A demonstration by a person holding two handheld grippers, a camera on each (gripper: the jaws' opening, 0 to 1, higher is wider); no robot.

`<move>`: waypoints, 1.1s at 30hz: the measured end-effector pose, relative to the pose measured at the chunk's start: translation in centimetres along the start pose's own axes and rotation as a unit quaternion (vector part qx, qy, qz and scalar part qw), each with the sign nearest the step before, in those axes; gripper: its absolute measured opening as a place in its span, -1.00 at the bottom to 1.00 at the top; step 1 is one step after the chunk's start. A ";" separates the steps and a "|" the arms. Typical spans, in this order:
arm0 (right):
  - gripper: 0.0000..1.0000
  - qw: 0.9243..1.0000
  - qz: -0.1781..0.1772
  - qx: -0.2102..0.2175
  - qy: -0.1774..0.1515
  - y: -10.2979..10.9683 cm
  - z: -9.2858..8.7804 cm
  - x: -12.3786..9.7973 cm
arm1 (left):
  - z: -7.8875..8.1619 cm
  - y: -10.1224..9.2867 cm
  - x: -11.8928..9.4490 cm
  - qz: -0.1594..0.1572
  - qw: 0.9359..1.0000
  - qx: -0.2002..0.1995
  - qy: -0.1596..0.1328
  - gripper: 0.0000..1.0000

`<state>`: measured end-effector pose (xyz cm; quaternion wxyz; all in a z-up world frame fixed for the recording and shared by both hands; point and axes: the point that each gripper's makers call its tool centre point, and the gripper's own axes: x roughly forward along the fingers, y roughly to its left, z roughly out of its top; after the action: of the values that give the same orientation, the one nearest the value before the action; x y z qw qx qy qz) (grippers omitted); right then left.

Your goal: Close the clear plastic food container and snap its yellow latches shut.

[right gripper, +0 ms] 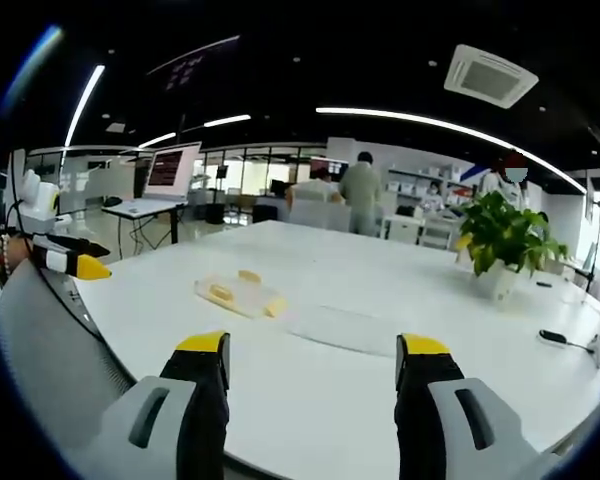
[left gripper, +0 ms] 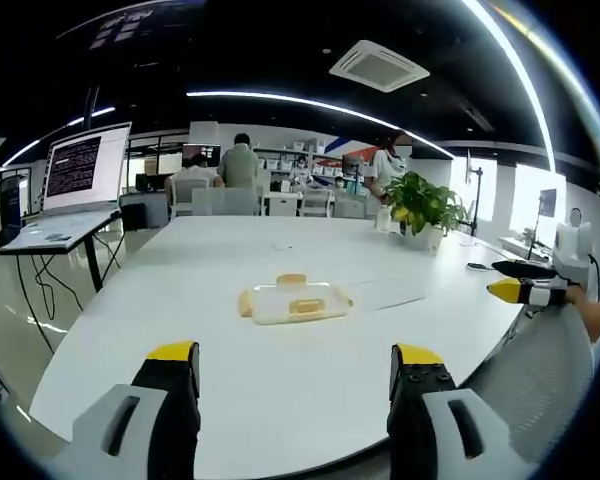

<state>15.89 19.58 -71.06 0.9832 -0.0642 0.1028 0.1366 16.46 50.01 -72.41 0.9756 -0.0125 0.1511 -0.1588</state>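
Evidently well short of the work; both grippers hang off the near edge of the desk [left gripper: 280, 400], jaws wide and holding nothing.

Going left to right in the left gripper view: laptop [left gripper: 80, 175] on a side stand beyond the desk's far left corner; left gripper [left gripper: 295, 375] low at the near edge; container [left gripper: 293, 300] out toward the middle of the desk, well apart from the jaws; lid [left gripper: 385, 292] apparently lying flat just right of it, though too faint to be sure; plant [left gripper: 420, 205] near the far right edge; right gripper [left gripper: 515, 280] reaching in over the right edge.

Same order in the right gripper view: left gripper [right gripper: 75, 255] at the left edge; container [right gripper: 238, 293] left of the middle; lid [right gripper: 345, 330] beside it; right gripper [right gripper: 313, 365] at the near edge; plant [right gripper: 505, 240] toward the far right.

Risks, as judgement: clear lid hard to pick out against white, so easily missed or nudged toward an edge; light container likely to skid when pressed from one side only; latch liable to stay half caught if the lid sits crooked.

Container low, shallow, clear, rounded at the corners; yellow latches at its ends and far side; contents too small to tell.
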 end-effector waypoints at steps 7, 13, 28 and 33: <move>0.28 1.000 0.001 0.000 0.000 0.1 0.0 0.0 | 0.1 0.0 -0.1 0.001 1.000 -0.001 -0.002 0.47; 0.28 1.000 0.000 0.000 0.001 0.1 0.0 0.0 | 0.2 0.0 -0.1 0.002 1.000 -0.003 -0.004 0.46; 0.28 1.000 0.001 0.000 0.000 0.1 0.0 0.0 | 0.4 0.1 -0.2 0.006 1.000 -0.008 -0.010 0.51; 0.28 1.000 0.001 0.000 -0.001 0.0 -0.1 0.0 | 0.3 0.1 -0.2 0.005 1.000 -0.008 -0.009 0.51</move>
<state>15.88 19.57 -71.12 0.9831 -0.0641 0.1022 0.1378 16.37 50.15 -72.04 0.9775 -0.0214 0.1440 -0.1529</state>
